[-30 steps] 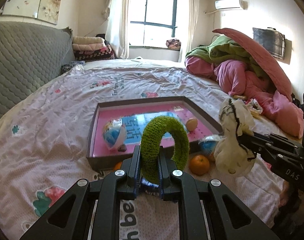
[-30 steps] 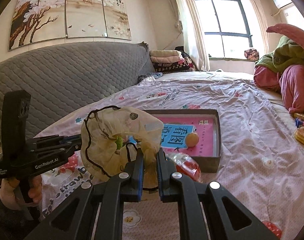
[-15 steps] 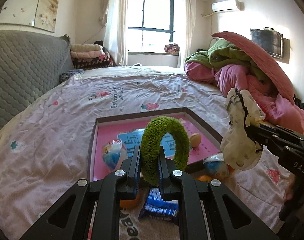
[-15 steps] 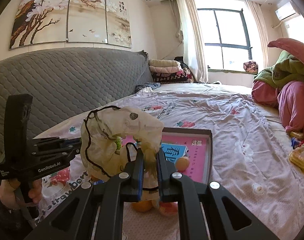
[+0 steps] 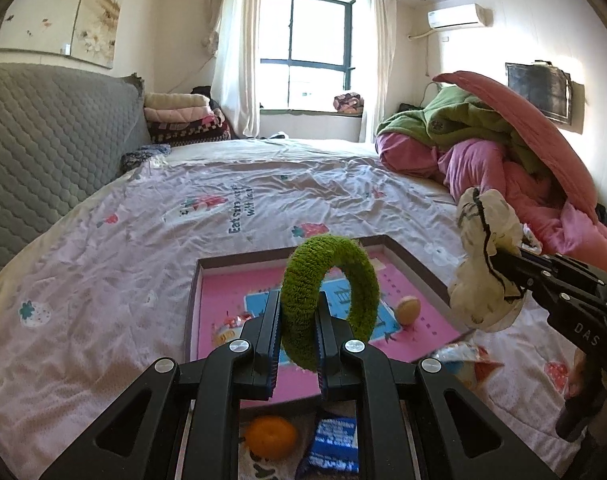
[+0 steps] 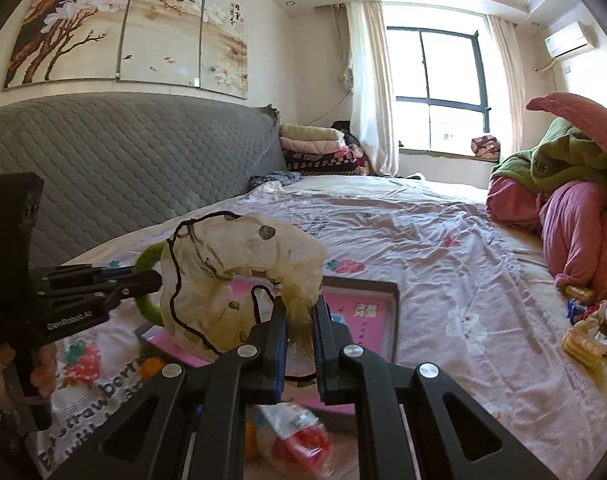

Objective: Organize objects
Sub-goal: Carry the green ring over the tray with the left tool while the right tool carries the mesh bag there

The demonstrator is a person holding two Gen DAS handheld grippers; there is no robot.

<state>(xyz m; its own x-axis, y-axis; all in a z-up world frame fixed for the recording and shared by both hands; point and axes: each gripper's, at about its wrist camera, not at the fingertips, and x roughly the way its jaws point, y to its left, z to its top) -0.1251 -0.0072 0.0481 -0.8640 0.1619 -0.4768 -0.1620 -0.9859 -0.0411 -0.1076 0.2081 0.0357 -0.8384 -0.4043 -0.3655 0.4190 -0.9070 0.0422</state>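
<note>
My left gripper is shut on a fuzzy green scrunchie and holds it upright above the near edge of a shallow box with a pink floor. My right gripper is shut on a cream scrunchie with black trim, held in the air to the right of the box; it also shows in the left wrist view. A small round bun and a wrapped snack lie inside the box.
An orange, a blue packet and a red-and-white snack bag lie on the bedsheet in front of the box. Heaped pink and green quilts fill the right. A grey padded headboard runs along the left.
Both grippers have risen and pulled back from the box with their scrunchies still held. The orange and blue packet now show below the left gripper.
</note>
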